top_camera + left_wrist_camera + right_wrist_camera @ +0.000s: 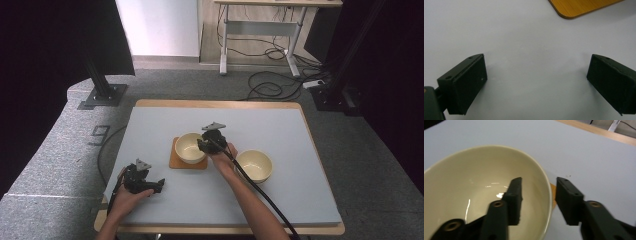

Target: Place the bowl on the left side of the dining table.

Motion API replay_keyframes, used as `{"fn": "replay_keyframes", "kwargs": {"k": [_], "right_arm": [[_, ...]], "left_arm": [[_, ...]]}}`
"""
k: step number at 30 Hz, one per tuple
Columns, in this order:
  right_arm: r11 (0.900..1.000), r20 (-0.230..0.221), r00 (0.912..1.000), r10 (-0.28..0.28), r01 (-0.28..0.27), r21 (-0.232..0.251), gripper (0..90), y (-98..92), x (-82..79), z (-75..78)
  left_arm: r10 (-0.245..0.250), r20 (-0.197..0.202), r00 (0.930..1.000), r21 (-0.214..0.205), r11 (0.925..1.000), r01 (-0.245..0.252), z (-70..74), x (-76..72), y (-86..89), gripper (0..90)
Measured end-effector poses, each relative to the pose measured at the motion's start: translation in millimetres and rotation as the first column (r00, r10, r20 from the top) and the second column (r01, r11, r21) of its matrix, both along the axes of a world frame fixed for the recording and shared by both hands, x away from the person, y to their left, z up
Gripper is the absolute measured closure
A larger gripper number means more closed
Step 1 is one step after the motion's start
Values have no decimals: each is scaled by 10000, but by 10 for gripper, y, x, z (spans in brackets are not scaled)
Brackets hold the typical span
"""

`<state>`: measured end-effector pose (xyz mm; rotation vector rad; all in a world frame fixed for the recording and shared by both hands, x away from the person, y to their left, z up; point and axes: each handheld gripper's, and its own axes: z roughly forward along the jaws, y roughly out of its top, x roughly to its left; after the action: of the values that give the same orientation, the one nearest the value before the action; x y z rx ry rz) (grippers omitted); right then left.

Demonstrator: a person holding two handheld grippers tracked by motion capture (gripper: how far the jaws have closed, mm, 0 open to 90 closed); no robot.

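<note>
The bowl (190,148) sits on the wooden coaster (176,161). The right gripper (537,192) straddles the bowl's rim, jaws parted, gripping nothing. Lifting carelessly could snag the rim and tip the bowl. The left gripper (535,75) rests wide open, empty, near the coaster.

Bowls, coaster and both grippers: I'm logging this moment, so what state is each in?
Bowl on the coaster: upright, empty, its rim between the right gripper's jaws.
Second bowl: upright, empty, on the table mat beside the right hand.
Wooden coaster: flat on the mat, under the first bowl.
Right gripper: open, jaws astride the rim, pads not pressing.
Left gripper: open wide, nothing between its jaws.
</note>
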<state>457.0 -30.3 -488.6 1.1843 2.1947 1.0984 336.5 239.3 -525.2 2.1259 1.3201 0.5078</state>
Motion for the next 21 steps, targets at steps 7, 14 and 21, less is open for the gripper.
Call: {"fn": "replay_keyframes", "kwargs": {"k": [7,14,21], "right_arm": [[9995,227,9997,-48,55,-297,365,24,-69,82],[9991,625,9978,222,-199,-363,356,7,-200,276],[9979,771,9956,534,-504,-403,366,-126,-338,475]], "left_arm": [[4,5,10000,-2,10000,-4,0,0,0,29],[8,5,10000,16,10000,-8,1,-2,-1,29],[19,6,10000,3,10000,-19,0,-1,-1,29]]}}
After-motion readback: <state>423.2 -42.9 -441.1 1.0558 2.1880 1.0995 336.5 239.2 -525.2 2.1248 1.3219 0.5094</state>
